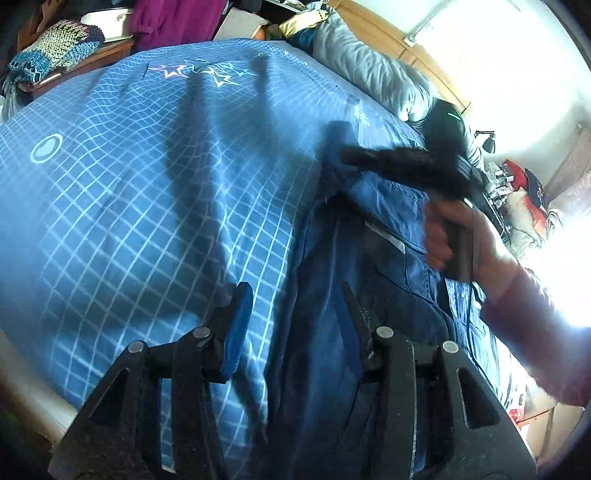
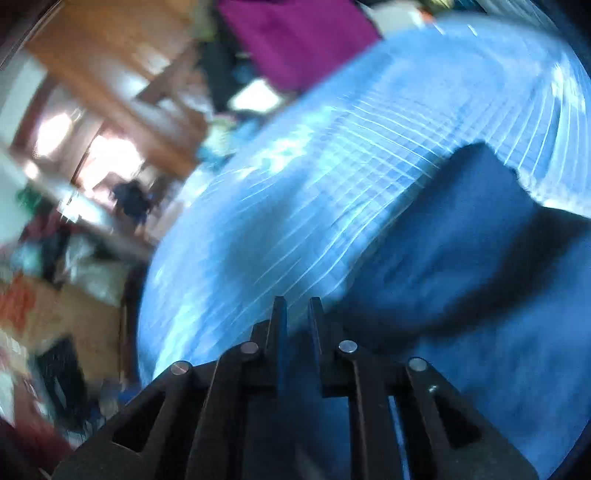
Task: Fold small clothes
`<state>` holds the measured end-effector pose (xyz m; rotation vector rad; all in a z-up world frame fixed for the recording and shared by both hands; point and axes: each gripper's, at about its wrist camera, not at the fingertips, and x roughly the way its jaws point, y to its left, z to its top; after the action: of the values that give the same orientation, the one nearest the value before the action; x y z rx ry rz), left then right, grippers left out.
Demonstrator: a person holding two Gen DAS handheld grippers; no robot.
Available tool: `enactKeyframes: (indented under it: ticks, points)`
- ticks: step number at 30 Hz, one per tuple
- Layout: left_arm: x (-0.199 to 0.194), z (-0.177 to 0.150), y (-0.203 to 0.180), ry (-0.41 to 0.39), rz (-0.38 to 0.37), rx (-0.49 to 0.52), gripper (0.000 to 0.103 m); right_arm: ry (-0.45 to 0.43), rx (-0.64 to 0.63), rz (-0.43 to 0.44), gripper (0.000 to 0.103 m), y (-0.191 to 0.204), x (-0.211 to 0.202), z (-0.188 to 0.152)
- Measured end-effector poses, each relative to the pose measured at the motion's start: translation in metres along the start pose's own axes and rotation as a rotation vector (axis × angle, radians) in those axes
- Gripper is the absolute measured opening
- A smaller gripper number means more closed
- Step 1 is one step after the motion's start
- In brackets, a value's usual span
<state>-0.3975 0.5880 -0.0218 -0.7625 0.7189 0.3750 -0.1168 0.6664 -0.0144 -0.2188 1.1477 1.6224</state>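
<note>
A small dark blue denim garment (image 1: pixel 373 266) lies on the blue grid-patterned bedspread (image 1: pixel 147 192). My left gripper (image 1: pixel 295 302) is open, its jaws wide apart just above the garment's left edge. My right gripper (image 1: pixel 354 155) shows in the left wrist view over the garment's far end, held by a hand (image 1: pixel 443 236). In the blurred right wrist view the right gripper (image 2: pixel 297 306) has its jaws close together with a narrow gap, and nothing shows between them. The garment (image 2: pixel 461 240) lies to its right on the bedspread (image 2: pixel 295 166).
A grey pillow (image 1: pixel 373 70) lies along the wooden headboard (image 1: pixel 399 40). A knitted cloth (image 1: pixel 55 44) sits on a bedside table at the far left. A magenta cloth (image 1: pixel 177 22) hangs beyond the bed. Clutter (image 1: pixel 524 192) lies at the right.
</note>
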Motion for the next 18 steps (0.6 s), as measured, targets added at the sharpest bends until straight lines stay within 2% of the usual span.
enactKeyframes:
  ticks: [3, 5, 7, 9, 11, 13, 14, 18]
  points:
    - [-0.003, 0.0, 0.003, -0.003, -0.02, -0.015, 0.045, 0.057, -0.13, -0.087, 0.017, 0.02, -0.003, -0.036]
    - [-0.002, -0.001, 0.003, -0.005, -0.027, -0.021, 0.045, 0.091, -0.179, -0.091, 0.017, 0.03, 0.013, -0.044]
    - [-0.004, 0.0, 0.001, -0.011, -0.03, -0.028, 0.045, 0.077, -0.196, -0.08, 0.016, 0.033, 0.024, -0.039]
    - [-0.005, 0.0, 0.001, -0.012, -0.036, -0.038, 0.045, 0.059, -0.156, -0.077, 0.007, 0.027, 0.044, -0.022]
    - [-0.006, -0.001, -0.002, -0.01, -0.033, -0.039, 0.045, 0.099, -0.158, -0.07, 0.006, 0.032, 0.066, -0.014]
    - [-0.014, 0.0, -0.002, -0.023, -0.035, -0.036, 0.045, 0.113, -0.177, -0.07, 0.008, 0.043, 0.07, -0.011]
    - [-0.02, -0.002, -0.001, -0.035, -0.035, -0.036, 0.046, 0.108, -0.168, -0.062, 0.012, 0.045, 0.063, -0.009]
    - [-0.029, -0.003, 0.008, -0.064, -0.034, -0.049, 0.048, -0.028, -0.151, -0.069, 0.012, 0.049, 0.013, -0.015]
